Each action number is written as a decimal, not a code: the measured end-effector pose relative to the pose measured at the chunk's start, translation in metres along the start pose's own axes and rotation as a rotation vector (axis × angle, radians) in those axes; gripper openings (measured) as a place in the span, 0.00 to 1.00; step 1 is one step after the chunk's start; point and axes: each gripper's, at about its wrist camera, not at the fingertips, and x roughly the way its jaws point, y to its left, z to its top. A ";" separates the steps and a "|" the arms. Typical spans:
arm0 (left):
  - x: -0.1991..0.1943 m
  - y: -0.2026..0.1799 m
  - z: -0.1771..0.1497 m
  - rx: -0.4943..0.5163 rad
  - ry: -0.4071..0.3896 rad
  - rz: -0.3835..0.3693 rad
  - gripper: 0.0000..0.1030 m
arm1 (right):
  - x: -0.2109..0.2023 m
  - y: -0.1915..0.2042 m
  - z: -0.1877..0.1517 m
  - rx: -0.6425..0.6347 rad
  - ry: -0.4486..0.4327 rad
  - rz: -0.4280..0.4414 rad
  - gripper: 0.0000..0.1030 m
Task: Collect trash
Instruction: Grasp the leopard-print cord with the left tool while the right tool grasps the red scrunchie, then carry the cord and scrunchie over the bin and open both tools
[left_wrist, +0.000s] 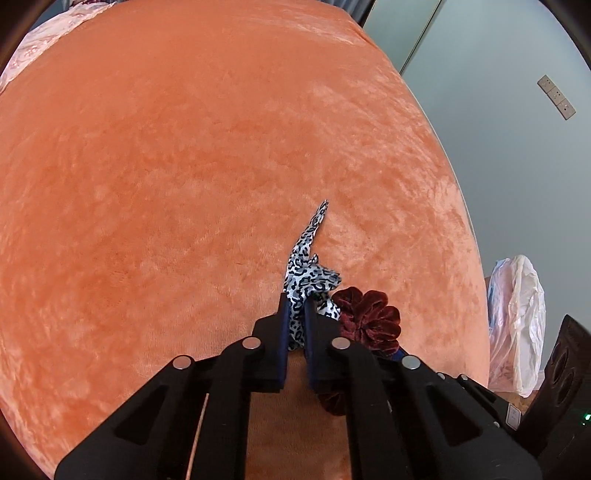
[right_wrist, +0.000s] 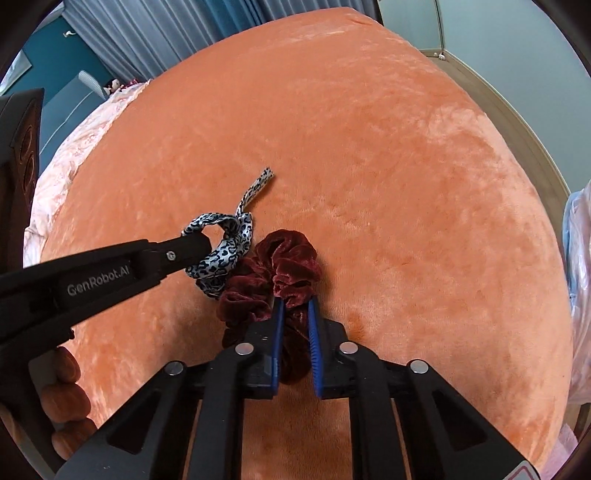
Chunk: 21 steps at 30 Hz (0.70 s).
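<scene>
Where orange bed cover (left_wrist: 184, 166) fills both views, I note left tool (left_wrist: 295, 314) clamped on leopard-print scrunchie (left_wrist: 306, 277), its tail running to 1 o'clock. Right tool (right_wrist: 295, 314) clamped on maroon velvet scrunchie (right_wrist: 273, 266). Two scrunchies touching, maroon at 4 o'clock of leopard one. White plastic bag (left_wrist: 524, 325) at bed edge, 3 o'clock in left view.

"GenRobot.AI" stood in pale letters on the black side of the left gripper (right_wrist: 207, 240); no other text was legible
</scene>
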 end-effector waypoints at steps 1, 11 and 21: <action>-0.005 -0.002 0.001 0.000 -0.009 -0.005 0.03 | -0.005 -0.001 0.001 0.001 -0.008 0.003 0.09; -0.091 -0.051 0.015 0.068 -0.169 -0.064 0.02 | -0.111 -0.018 0.033 0.020 -0.226 0.025 0.02; -0.161 -0.096 0.007 0.118 -0.284 -0.095 0.02 | -0.183 -0.033 0.025 0.004 -0.350 0.025 0.02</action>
